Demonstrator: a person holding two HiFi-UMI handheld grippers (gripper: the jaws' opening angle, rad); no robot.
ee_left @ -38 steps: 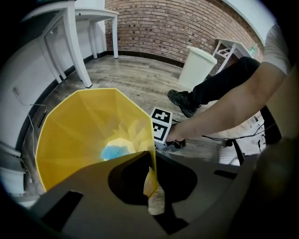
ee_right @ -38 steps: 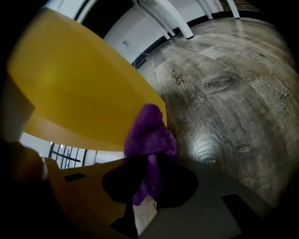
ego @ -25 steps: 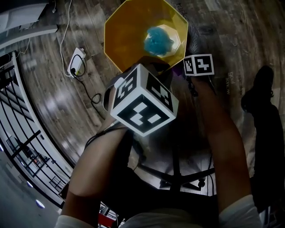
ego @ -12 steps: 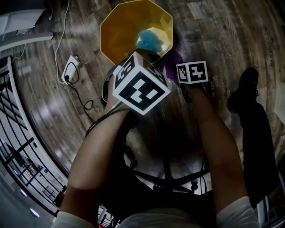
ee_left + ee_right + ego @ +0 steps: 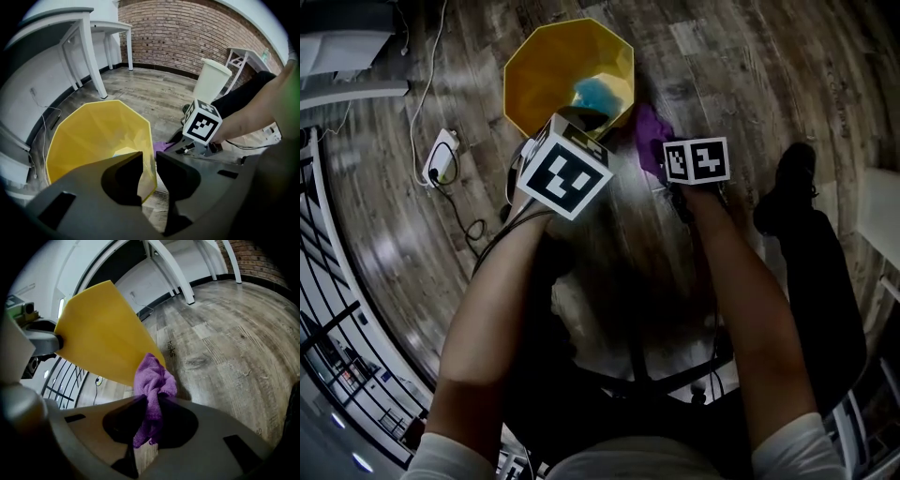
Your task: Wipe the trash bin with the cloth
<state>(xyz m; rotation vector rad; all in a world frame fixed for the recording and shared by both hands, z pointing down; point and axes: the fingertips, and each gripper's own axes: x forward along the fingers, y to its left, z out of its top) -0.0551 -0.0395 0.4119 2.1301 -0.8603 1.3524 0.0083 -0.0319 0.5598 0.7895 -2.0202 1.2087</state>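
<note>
1. Since the earlier frame the right gripper point(image 5: 152, 404) has drawn back from the yellow trash bin point(image 5: 546, 80), which stands on the far wooden floor point(image 5: 750, 84).
2. The left gripper point(image 5: 149, 159) has narrowly parted jaws that have just been opening, with the bin's near rim between them.
3. The right jaws pinch the purple cloth point(image 5: 151, 380), just right of the bin.
4. A blue wad point(image 5: 595, 92) lies inside.

yellow trash bin point(image 5: 546, 80), purple cloth point(image 5: 152, 380), blue lump point(image 5: 595, 93) inside, grey-brown wood-grain floor point(image 5: 750, 75).

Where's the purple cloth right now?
The purple cloth is pinched in the right gripper, just right of the yellow trash bin in the head view.
</note>
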